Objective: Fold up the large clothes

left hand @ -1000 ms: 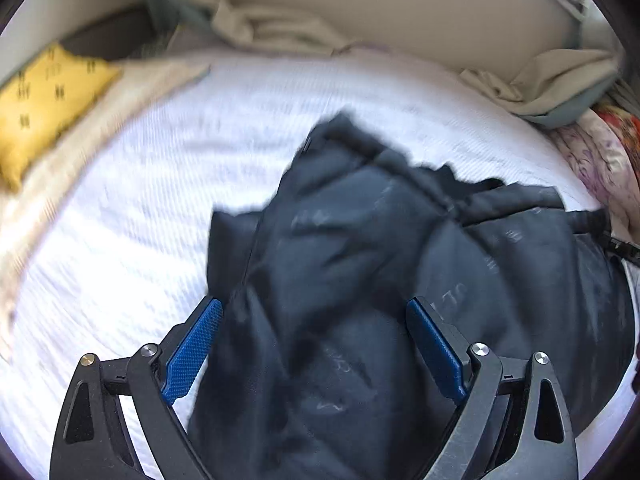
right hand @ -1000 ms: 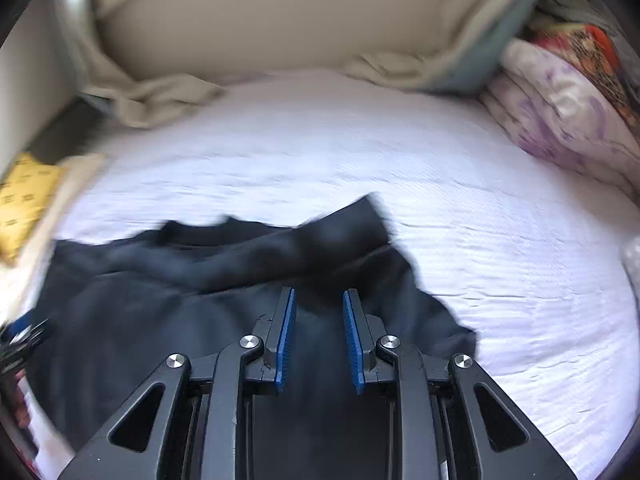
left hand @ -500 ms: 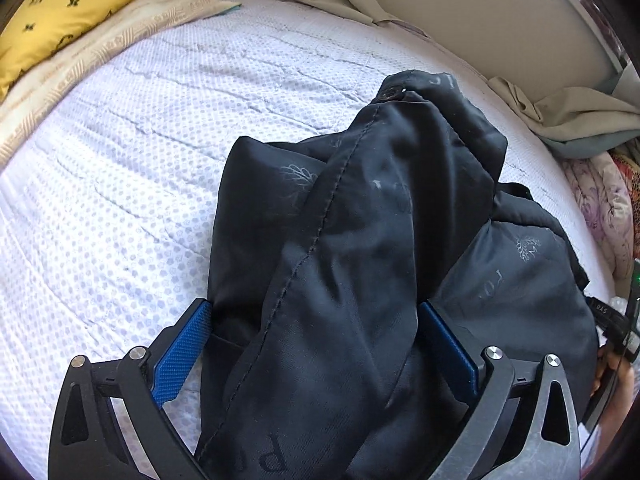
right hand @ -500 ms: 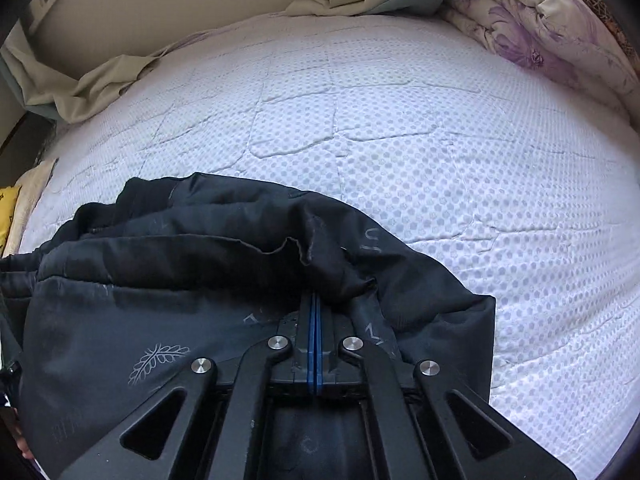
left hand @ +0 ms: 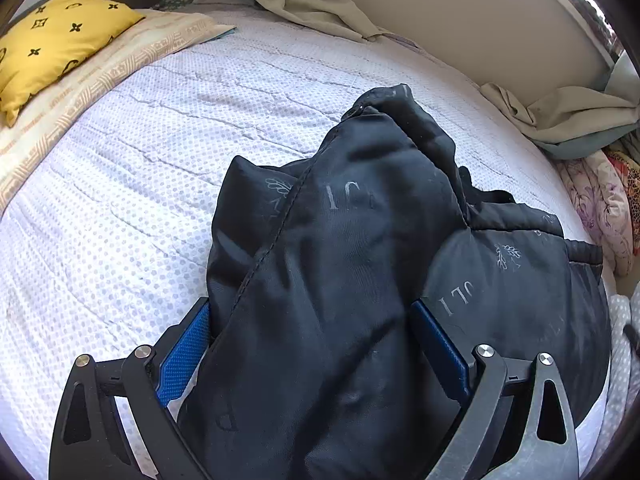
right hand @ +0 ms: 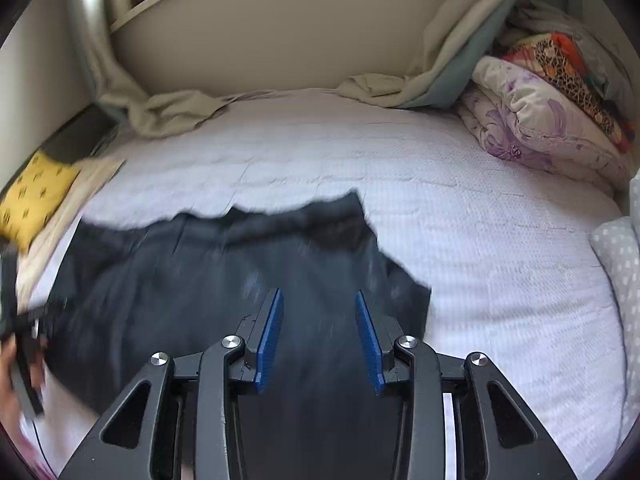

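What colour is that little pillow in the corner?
The pillow is yellow with small black symbols; the left wrist view shows it best.

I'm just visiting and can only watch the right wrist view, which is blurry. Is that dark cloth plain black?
Observer: No. The left wrist view shows the black garment carrying pale printed letters and small leaf sprigs.
Operator: Is the other tool holding it?
Observer: The left gripper has its jaws wide apart, with a bunched fold of the garment lying between them.
Operator: And the yellow thing on the far left?
Observer: A yellow pillow with dark monogram marks, at the edge of a beige patterned cloth.
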### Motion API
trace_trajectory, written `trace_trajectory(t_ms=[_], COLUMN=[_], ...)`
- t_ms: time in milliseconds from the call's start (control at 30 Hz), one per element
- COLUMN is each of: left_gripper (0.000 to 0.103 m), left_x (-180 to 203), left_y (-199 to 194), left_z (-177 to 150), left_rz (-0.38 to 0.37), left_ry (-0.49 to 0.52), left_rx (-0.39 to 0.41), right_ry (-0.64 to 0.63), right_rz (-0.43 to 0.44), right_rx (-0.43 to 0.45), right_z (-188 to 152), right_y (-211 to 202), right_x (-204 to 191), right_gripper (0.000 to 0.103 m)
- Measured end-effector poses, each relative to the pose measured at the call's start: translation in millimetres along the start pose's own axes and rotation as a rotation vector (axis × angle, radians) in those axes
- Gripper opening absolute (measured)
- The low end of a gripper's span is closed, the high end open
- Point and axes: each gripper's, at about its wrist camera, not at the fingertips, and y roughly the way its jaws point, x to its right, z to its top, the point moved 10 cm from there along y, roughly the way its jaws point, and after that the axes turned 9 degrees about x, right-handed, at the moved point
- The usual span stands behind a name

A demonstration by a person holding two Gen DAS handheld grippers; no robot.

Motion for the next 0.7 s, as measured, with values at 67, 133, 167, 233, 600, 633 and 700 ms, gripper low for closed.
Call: trace_trajectory(t_ms=[67, 133, 167, 233, 600, 633, 700], left_gripper=[0.098, 0.098, 0.098, 0.098, 0.094, 0.094, 0.094], left_x=[1, 1, 0, 0, 16, 20, 25], left_y=[0, 1, 1, -1, -34, -26, -8], left_z=[-2, -4, -5, -6, 47, 54, 60], left_rz=[0.005, 0.008, 0.008, 0.006, -0.015, -0.027, -0.023], left_ry=[0.005, 0.003, -0.001, -0.006, 0.027, 0.014, -0.008], left_rx=[0.003, 0.004, 0.005, 0.006, 0.101, 0.078, 0.021], right_ry=[-0.023, -0.011, 0.013, 0.052, 0.085, 0.087, 0.091], right_rz=[0.006, -0.027, -0.037, -0.010, 0.000, 0.003, 0.008], right_rx=[-0.027, -0.065, -0.086, -0.132, -0.187, -0.191, -0.195], right_z=[-20, -39, -47, -62, -77, -76, -76], right_y=[-3, 9, 15, 30, 49, 50, 53], right_x=[-3, 9, 18, 24, 27, 28, 29], right_gripper=[0.034, 0.033, 0.033, 0.031, 0.028, 0.028, 0.028])
